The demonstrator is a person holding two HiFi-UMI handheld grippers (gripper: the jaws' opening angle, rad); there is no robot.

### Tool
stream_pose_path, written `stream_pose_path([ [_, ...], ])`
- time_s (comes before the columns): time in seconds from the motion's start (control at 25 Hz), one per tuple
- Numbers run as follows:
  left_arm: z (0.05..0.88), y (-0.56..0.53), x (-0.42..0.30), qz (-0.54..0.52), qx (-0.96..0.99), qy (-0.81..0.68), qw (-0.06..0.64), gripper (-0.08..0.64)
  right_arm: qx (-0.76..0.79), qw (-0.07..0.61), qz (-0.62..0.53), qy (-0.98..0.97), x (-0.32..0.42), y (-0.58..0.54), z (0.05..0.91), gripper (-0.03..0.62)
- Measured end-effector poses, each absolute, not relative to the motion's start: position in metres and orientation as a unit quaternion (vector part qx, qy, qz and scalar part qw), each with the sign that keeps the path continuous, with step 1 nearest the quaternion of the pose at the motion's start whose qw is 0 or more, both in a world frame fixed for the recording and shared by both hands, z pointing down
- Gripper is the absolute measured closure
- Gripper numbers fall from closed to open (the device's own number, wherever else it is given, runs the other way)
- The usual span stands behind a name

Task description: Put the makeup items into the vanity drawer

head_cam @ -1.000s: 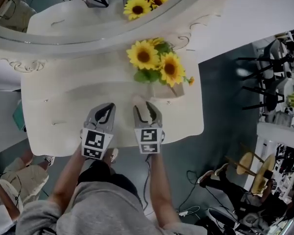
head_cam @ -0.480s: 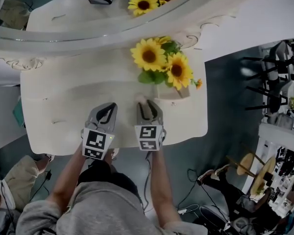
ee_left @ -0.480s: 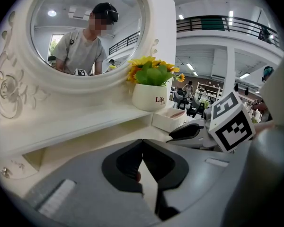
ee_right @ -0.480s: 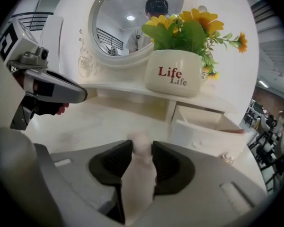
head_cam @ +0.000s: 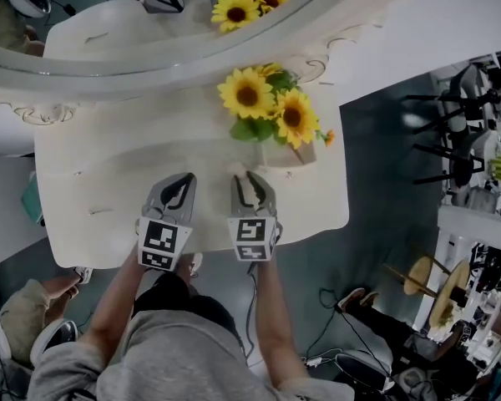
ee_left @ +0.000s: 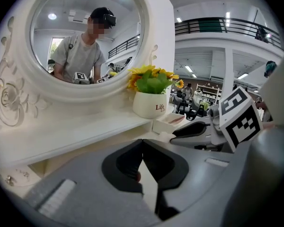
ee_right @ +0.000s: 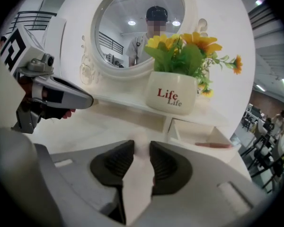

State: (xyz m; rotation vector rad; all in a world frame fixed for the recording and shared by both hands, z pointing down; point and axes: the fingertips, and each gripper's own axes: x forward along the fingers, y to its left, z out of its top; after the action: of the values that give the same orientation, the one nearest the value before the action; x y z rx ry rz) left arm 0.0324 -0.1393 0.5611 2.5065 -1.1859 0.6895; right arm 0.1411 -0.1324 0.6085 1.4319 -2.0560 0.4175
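Pickup in hand: right gripper's (head_cam: pixel 245 179) jaws have just been closing onto a pale pink makeup item (ee_right: pixel 140 141) on the white vanity top (head_cam: pixel 92 174); left gripper's (ee_left: pixel 142 141) sit together, empty. Next, I judge: lift it far-right into the small open white drawer (ee_right: pixel 199 129).

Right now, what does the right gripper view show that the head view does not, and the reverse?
Only the right gripper view: the word Life on the pot, and the person's torso reflected in the mirror. Only the head view: the person's forearms and the dark floor. Both: the sunflowers, the left gripper, the cream vanity top.
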Motion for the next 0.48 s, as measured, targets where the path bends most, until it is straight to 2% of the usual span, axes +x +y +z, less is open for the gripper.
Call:
stream_pose_path([
  [0.48, 0.517, -0.140, 0.045, 0.208, 0.885, -0.403, 0.106, 0.549, 0.589, 0.261, 0.110, -0.757, 0.164, -0.128, 0.540, 0.479],
])
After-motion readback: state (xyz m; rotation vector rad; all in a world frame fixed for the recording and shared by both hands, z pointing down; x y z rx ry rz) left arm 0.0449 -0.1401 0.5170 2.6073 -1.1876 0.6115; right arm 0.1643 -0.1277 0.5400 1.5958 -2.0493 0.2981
